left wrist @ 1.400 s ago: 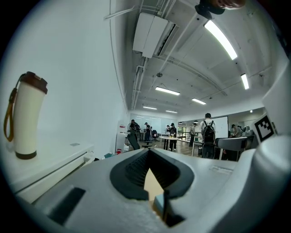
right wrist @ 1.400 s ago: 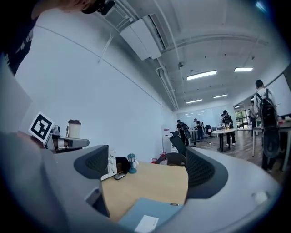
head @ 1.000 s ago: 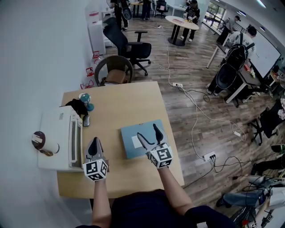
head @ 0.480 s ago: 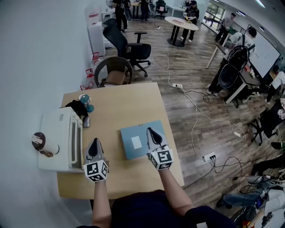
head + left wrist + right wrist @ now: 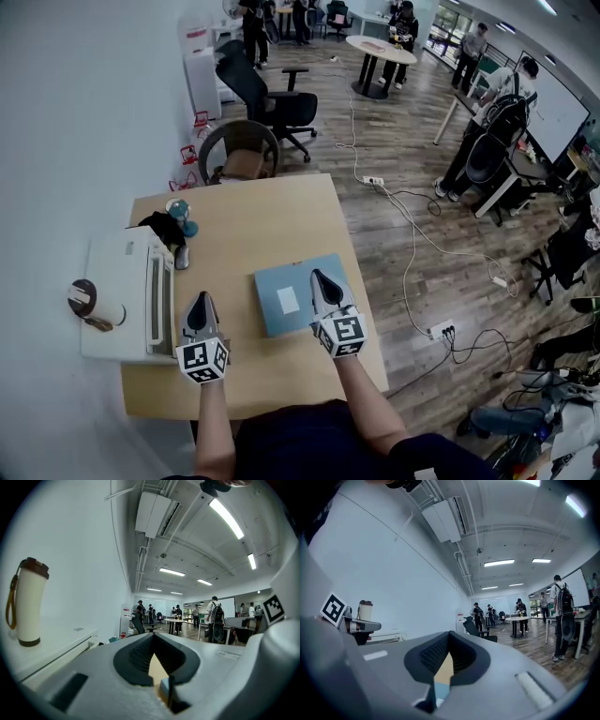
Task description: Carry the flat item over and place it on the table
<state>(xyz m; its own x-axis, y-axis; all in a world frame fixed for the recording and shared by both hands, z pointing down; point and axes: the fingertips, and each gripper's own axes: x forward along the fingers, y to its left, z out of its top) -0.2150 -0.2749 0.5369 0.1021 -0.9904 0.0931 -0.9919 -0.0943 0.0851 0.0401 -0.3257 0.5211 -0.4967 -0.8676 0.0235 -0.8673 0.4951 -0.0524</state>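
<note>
The flat item, a light blue folder (image 5: 279,277) with a white label, lies flat on the wooden table (image 5: 253,216) near its right front edge. My right gripper (image 5: 318,276) is shut, its tip lying over the folder's right half with nothing clamped between its jaws. In the right gripper view the gripper (image 5: 449,633) shows closed jaws, and a strip of the blue folder (image 5: 440,691) shows below them. My left gripper (image 5: 198,298) is shut too, over bare table to the left of the folder. From its own view, the left gripper (image 5: 153,637) holds nothing.
A white printer (image 5: 122,291) fills the table's left side with a cream tumbler (image 5: 94,302) on it, the tumbler (image 5: 28,602) also showing in the left gripper view. A small teal object (image 5: 180,208) stands behind. A round-backed chair (image 5: 242,150) and cables (image 5: 412,234) lie beyond.
One second ago my right gripper stood open over the folder's right half; its jaws have since closed. The folder and the left gripper have stayed in place.
</note>
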